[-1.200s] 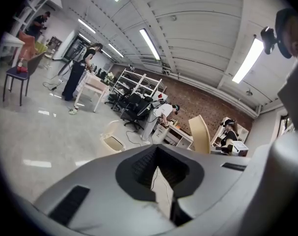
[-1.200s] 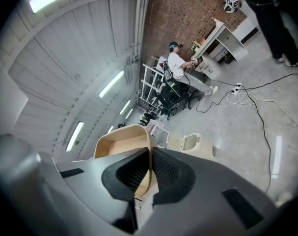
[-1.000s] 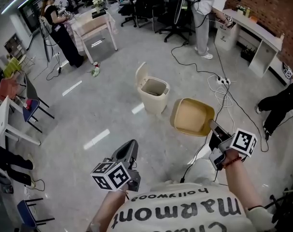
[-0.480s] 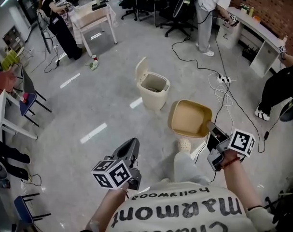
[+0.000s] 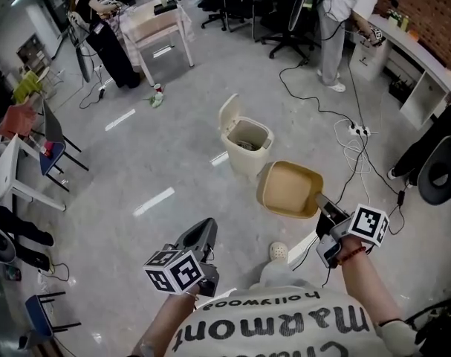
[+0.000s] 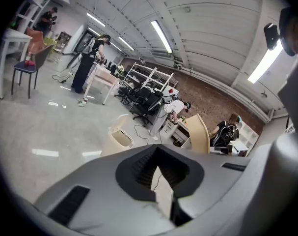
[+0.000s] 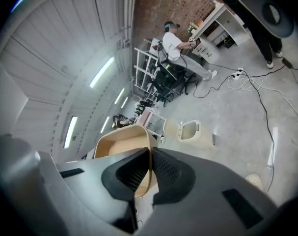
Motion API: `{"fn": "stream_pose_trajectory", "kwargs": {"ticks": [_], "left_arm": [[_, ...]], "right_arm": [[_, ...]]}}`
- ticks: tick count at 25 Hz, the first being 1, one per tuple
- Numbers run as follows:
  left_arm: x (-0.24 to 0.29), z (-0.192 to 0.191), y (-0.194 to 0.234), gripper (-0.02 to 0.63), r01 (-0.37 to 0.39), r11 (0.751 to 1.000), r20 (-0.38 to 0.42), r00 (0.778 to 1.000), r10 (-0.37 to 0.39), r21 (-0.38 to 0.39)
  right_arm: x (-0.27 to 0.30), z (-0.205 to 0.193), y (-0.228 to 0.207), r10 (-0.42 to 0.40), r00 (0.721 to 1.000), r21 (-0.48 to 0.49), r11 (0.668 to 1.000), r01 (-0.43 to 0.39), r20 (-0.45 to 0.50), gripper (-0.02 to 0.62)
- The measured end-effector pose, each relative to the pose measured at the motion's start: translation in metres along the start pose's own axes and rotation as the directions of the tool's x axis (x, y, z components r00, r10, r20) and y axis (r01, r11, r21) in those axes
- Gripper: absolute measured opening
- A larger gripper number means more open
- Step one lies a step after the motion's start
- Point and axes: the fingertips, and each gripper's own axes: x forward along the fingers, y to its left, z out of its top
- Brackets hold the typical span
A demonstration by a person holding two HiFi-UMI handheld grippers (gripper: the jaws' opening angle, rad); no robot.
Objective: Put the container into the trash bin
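A beige trash bin (image 5: pixel 245 144) stands on the grey floor with its lid (image 5: pixel 229 113) tipped up and open. My right gripper (image 5: pixel 323 205) is shut on the near rim of a tan container (image 5: pixel 290 190), held in the air just to the near right of the bin. In the right gripper view the pads (image 7: pixel 163 166) pinch the container's wall (image 7: pixel 123 140), and the bin (image 7: pixel 190 130) is farther off. My left gripper (image 5: pixel 201 233) hangs low at the left, shut with nothing in it. The left gripper view shows the bin (image 6: pixel 120 138) and the container (image 6: pixel 200 134) edge-on.
Black cables and a power strip (image 5: pixel 357 130) trail over the floor right of the bin. A white table (image 5: pixel 160 25) and a person (image 5: pixel 105 37) stand far left; another person (image 5: pixel 342 15) bends at a counter far right. Chairs (image 5: pixel 50 143) line the left side. My shoe (image 5: pixel 278 251) shows below.
I have walked forward: the bin is nearer, and the container in my right gripper has come up close beside it. The left gripper has kept its place in view.
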Motion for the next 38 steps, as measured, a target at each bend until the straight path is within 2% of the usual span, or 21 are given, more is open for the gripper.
{"fn": "stream_pose_trajectory", "kwargs": {"ticks": [6, 14, 18, 21, 31, 34, 38], "left_arm": [[0.043, 0.018, 0.001, -0.002, -0.028, 1.000, 0.012, 1.000, 0.028, -0.004], [0.107, 0.051, -0.012, -0.002, -0.021, 1.000, 0.043, 0.999, 0.021, -0.007], [0.137, 0.061, -0.012, -0.002, -0.040, 0.999, 0.058, 0.997, 0.041, -0.019], [0.154, 0.065, -0.012, -0.002, -0.064, 0.998, 0.074, 0.995, 0.065, -0.021], [0.188, 0.062, -0.017, -0.002, -0.105, 0.994, 0.095, 0.989, 0.109, -0.043], [0.188, 0.064, -0.016, -0.002, -0.123, 0.992, 0.101, 0.987, 0.126, -0.041], [0.189, 0.072, -0.014, -0.002, -0.137, 0.990, 0.121, 0.983, 0.141, -0.046]], "right_arm": [[0.035, 0.040, -0.006, 0.016, 1.000, -0.001, 1.000, -0.016, -0.024, 0.021], [0.077, 0.109, -0.014, 0.033, 0.999, -0.007, 0.999, -0.034, -0.042, 0.021], [0.100, 0.141, -0.017, 0.077, 0.996, -0.017, 0.997, -0.078, -0.052, 0.021], [0.109, 0.159, -0.027, 0.051, 0.996, -0.026, 0.998, -0.053, -0.066, 0.021], [0.132, 0.199, -0.053, 0.084, 0.993, -0.025, 0.996, -0.086, -0.077, 0.021], [0.140, 0.201, -0.053, 0.124, 0.990, -0.004, 0.992, -0.125, -0.073, 0.021], [0.146, 0.206, -0.053, 0.095, 0.992, -0.010, 0.995, -0.096, -0.085, 0.021]]}}
